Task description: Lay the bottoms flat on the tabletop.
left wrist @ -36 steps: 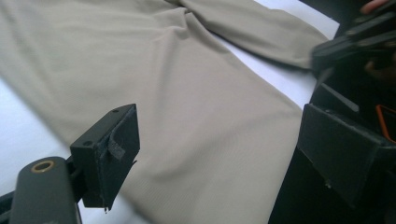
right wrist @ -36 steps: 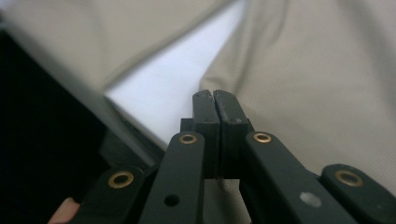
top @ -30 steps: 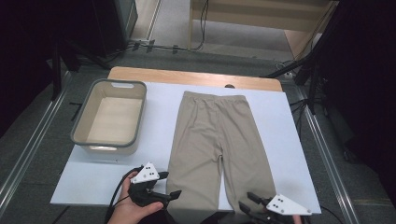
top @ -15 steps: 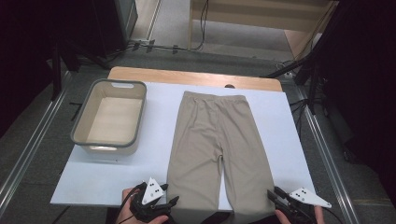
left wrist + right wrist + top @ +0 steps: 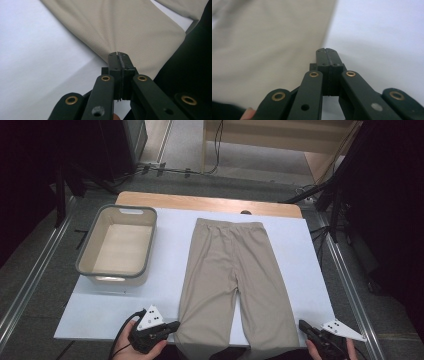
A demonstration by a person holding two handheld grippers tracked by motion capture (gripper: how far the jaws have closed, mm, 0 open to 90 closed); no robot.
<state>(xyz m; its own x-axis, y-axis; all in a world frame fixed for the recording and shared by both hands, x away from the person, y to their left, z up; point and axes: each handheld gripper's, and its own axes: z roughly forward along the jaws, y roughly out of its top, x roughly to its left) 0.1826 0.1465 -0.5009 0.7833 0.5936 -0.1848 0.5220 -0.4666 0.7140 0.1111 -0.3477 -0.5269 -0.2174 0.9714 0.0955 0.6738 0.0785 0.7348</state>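
Note:
Beige trousers (image 5: 230, 270) lie flat on a white sheet (image 5: 170, 245), waistband far, leg ends toward me. My left gripper (image 5: 175, 325) is at the outer edge of the left leg's end. Its jaws have just been closing, and in the left gripper view the gripper (image 5: 117, 53) is shut with the trousers (image 5: 125, 25) puckering into its tips. My right gripper (image 5: 302, 324) is at the outer edge of the right leg's end and has also just been closing. In the right gripper view the gripper (image 5: 327, 50) is shut where the edge of the trousers (image 5: 262, 37) runs into its tips.
A grey-rimmed, empty basin (image 5: 114, 275) stands on the sheet to the left of the trousers. The wooden table edge (image 5: 200, 202) shows beyond the sheet. Metal rails run along both sides of the table, with cables on the floor behind.
Both grippers' jaws have come together at the leg ends. The right hand slid rightward to the right leg's outer edge. The left hand shifted toward the near edge beside the left leg.

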